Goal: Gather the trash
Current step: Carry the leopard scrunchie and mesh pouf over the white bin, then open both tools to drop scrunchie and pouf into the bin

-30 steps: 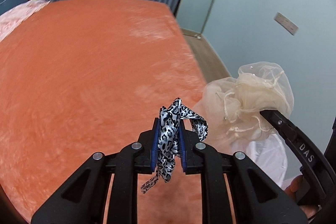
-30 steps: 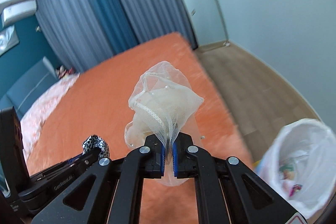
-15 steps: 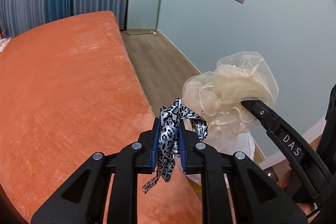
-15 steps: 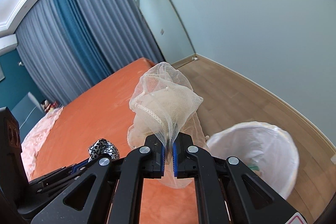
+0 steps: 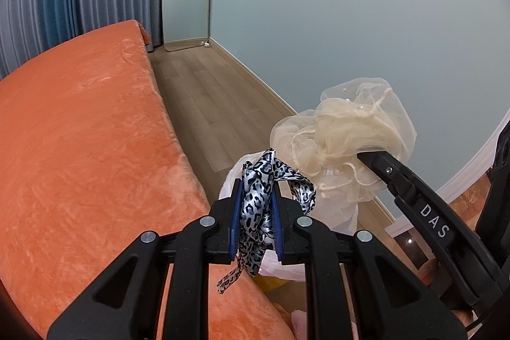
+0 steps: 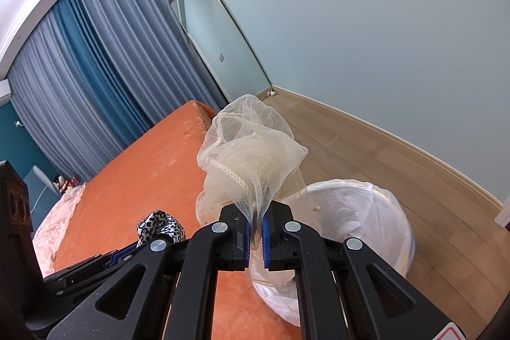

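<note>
My left gripper is shut on a leopard-print ribbon, held in the air over the bed's right edge. My right gripper is shut on a bunch of cream mesh fabric, which also shows in the left wrist view, to the right of the ribbon. A bin lined with a white bag stands on the floor beside the bed, just under and beyond both grippers. In the left wrist view the bag is mostly hidden behind the ribbon and the mesh. The ribbon also shows in the right wrist view.
An orange bedspread covers the bed on the left. Wooden floor runs between the bed and the pale blue wall. Grey and blue curtains hang at the far end. A mirror leans in the corner.
Both grippers have swung to the right, from over the bed to its edge. The white-lined bin has come closer and now sits just beyond the fingers. Both grips are unchanged.
</note>
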The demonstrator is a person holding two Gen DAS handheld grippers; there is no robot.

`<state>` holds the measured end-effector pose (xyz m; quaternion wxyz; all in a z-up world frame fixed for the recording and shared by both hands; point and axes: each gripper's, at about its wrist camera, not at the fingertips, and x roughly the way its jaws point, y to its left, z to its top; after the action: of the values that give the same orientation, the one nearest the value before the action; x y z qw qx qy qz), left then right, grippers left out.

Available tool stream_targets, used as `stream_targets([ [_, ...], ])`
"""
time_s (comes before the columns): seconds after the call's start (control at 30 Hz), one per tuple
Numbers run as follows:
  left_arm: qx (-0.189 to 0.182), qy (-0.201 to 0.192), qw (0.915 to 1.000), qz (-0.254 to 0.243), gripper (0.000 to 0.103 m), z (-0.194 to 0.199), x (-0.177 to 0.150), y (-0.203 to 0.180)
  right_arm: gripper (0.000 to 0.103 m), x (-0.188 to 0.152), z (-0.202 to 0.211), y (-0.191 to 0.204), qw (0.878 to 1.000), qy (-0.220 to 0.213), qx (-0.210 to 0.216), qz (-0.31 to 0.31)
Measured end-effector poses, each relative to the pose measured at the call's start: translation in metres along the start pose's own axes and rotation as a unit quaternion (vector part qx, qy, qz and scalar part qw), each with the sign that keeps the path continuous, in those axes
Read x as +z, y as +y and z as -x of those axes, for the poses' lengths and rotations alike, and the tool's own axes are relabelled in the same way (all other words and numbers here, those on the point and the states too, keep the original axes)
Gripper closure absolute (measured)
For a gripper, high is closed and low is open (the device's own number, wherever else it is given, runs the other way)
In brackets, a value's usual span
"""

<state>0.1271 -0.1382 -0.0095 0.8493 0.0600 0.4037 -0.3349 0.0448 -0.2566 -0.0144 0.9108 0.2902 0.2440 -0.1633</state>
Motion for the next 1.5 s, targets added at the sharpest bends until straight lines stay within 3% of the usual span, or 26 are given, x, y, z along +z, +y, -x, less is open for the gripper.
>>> stream_targets([
  [0.6, -0.03, 0.009, 0.9994, -0.014, 0.084, -0.02, -0.001, -0.024, 0.098, -0.003, 0.018, -0.034, 1.0, -0.007, -0.016, -0.024],
  [0.7, -0.033, 0.005, 0.9994, -0.014, 0.066, -0.028, -0.001, -0.027, 0.097, -0.005, 0.016, -0.038, 0.999, -0.003, -0.02, -0.026],
  [0.73, -0.029, 0.003, 0.9995, -0.012, 0.053, -0.03, -0.001, -0.027, 0.096, -0.006, 0.014, -0.04, 0.999, 0.0, -0.022, -0.027],
  [0.77, -0.024, 0.001, 0.9997, -0.011, 0.048, -0.031, 0.0, -0.027, 0.091, -0.006, 0.012, -0.042, 0.999, 0.003, -0.026, -0.027],
  [0.9, -0.02, -0.003, 0.9998, -0.004, 0.04, -0.032, 0.0, -0.024, 0.089, -0.009, 0.002, -0.048, 0.999, 0.016, -0.036, -0.033],
  [1.07, -0.009, 0.006, 0.9999, 0.01, 0.039, -0.032, -0.005, -0.01, 0.087, -0.02, -0.016, -0.045, 0.998, 0.051, -0.041, -0.015],
  [1.1, -0.007, 0.006, 0.9999, 0.012, 0.039, -0.031, -0.006, -0.008, 0.083, -0.023, -0.018, -0.044, 0.997, 0.055, -0.044, -0.012],
  [1.17, -0.003, 0.006, 0.9998, 0.019, 0.038, -0.029, -0.009, -0.001, 0.063, -0.025, -0.021, -0.042, 0.997, 0.059, -0.044, -0.005],
  [1.23, -0.001, 0.005, 0.9997, 0.025, 0.038, -0.026, -0.011, 0.004, 0.056, -0.021, -0.026, -0.039, 0.997, 0.055, -0.053, 0.006],
  [1.5, 0.013, 0.001, 0.9994, 0.033, 0.036, -0.016, -0.018, 0.013, 0.053, -0.019, -0.031, -0.029, 0.995, 0.071, -0.061, 0.03],
])
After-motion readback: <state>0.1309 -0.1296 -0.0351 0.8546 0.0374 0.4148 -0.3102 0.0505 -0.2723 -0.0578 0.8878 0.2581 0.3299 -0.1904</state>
